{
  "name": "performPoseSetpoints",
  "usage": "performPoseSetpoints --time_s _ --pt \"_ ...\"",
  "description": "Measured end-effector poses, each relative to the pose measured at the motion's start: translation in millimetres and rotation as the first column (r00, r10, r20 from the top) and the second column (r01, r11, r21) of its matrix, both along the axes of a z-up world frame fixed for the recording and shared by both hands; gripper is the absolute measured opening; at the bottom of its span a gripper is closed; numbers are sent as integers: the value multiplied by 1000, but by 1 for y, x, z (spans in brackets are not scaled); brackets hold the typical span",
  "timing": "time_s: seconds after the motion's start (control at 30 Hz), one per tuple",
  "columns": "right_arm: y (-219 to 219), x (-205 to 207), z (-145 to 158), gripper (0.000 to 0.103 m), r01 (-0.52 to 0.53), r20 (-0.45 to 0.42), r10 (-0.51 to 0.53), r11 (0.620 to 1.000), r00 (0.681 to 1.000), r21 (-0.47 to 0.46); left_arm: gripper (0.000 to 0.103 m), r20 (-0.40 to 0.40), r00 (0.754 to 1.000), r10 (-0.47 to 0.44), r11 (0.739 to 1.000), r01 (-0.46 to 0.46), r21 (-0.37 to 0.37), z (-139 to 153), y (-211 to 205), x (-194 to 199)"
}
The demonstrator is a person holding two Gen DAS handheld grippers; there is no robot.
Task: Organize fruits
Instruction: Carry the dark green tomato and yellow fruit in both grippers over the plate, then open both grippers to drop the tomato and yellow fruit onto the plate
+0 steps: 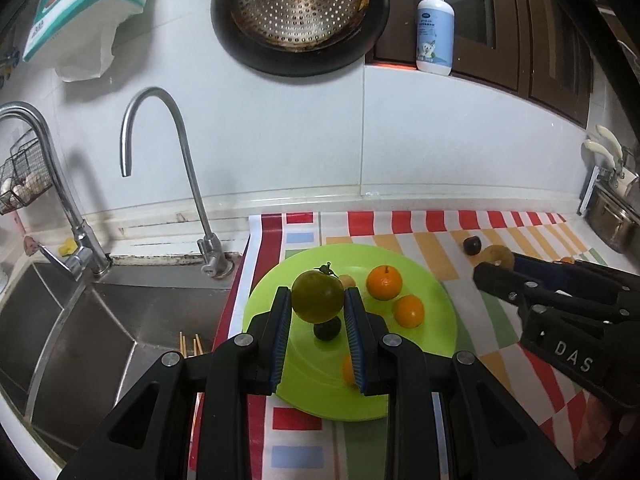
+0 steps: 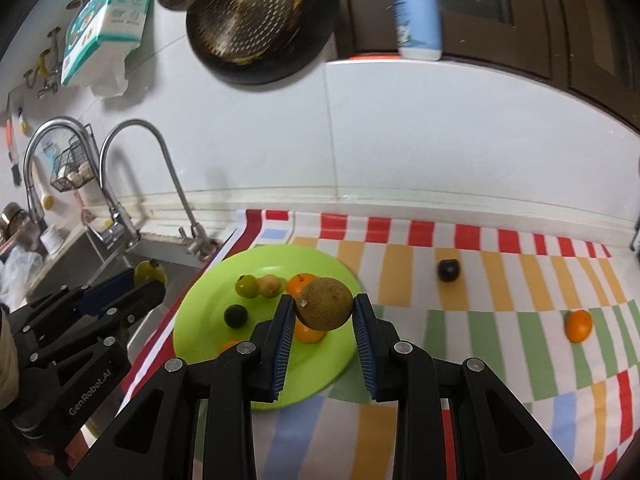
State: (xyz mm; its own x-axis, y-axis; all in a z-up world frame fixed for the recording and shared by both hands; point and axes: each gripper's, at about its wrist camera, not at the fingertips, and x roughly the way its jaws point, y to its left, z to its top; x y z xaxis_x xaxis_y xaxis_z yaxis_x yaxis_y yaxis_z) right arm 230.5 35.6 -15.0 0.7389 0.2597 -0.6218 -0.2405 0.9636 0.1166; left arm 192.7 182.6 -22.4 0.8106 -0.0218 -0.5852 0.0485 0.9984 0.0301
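Currently, L hand-held gripper (image 1: 318, 300): clamped on green fruit (image 1: 317, 296), held above green plate (image 1: 432, 344).
R hand-held gripper (image 2: 325, 308): clamped on brown fruit (image 2: 325, 309), above plate's edge.
Tabletop: striped cloth (image 2: 500, 320) w/ dark fruit (image 2: 448, 270) & orange (image 2: 578, 325) left apart.

On mat (image 2: 480, 320): plate (image 2: 200, 340), at the mat's left end. Left of mat: sink (image 1: 100, 320). Behind sink, side by side: mixer tap (image 1: 76, 232) left, slim tap (image 1: 195, 192) right. On plate: several loose fruits (image 2: 235, 316). On mat right of plate, well apart: near fruit (image 2: 578, 325), far fruit (image 2: 448, 270). Clamped in left gripper (image 1: 316, 296) at plate's sink side: stemmed fruit (image 1: 317, 300). Clamped in right gripper (image 2: 324, 304) at plate's right side: rough fruit (image 2: 325, 312). On wall behind: pan (image 1: 300, 12); right of it on ledge, bottle (image 1: 435, 28).
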Motion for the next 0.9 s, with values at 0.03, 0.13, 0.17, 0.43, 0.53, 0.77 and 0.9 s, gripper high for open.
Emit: performPoseSetpoints --time_s 0.03,0.13,0.17,0.43,0.53,0.77,0.9 --pt "4 3 -3 31 -8 -9 8 1000 1000 -1 27 -7 1000 -11 1000 11 -1 -3 1 3" --pt "13 9 -10 31 -33 -27 33 999 999 -7 27 -29 998 -58 998 58 -3 -12 5 13" --pt "16 11 -14 31 -41 -35 40 999 999 -10 27 -33 997 -68 998 69 3 -15 5 15" --pt "37 28 -42 31 -99 -109 95 995 990 -29 27 -105 981 -162 986 164 12 -43 5 33" --pt "42 32 -50 31 -118 -124 112 992 986 -38 27 -116 974 -193 981 194 -7 -48 2 39" --pt "32 35 -50 40 -83 -110 78 996 991 -39 32 -116 977 -180 984 179 -15 -48 2 42" --pt "20 27 -39 40 -40 -71 36 998 997 -54 36 -100 983 -154 988 153 -24 -37 1 34"
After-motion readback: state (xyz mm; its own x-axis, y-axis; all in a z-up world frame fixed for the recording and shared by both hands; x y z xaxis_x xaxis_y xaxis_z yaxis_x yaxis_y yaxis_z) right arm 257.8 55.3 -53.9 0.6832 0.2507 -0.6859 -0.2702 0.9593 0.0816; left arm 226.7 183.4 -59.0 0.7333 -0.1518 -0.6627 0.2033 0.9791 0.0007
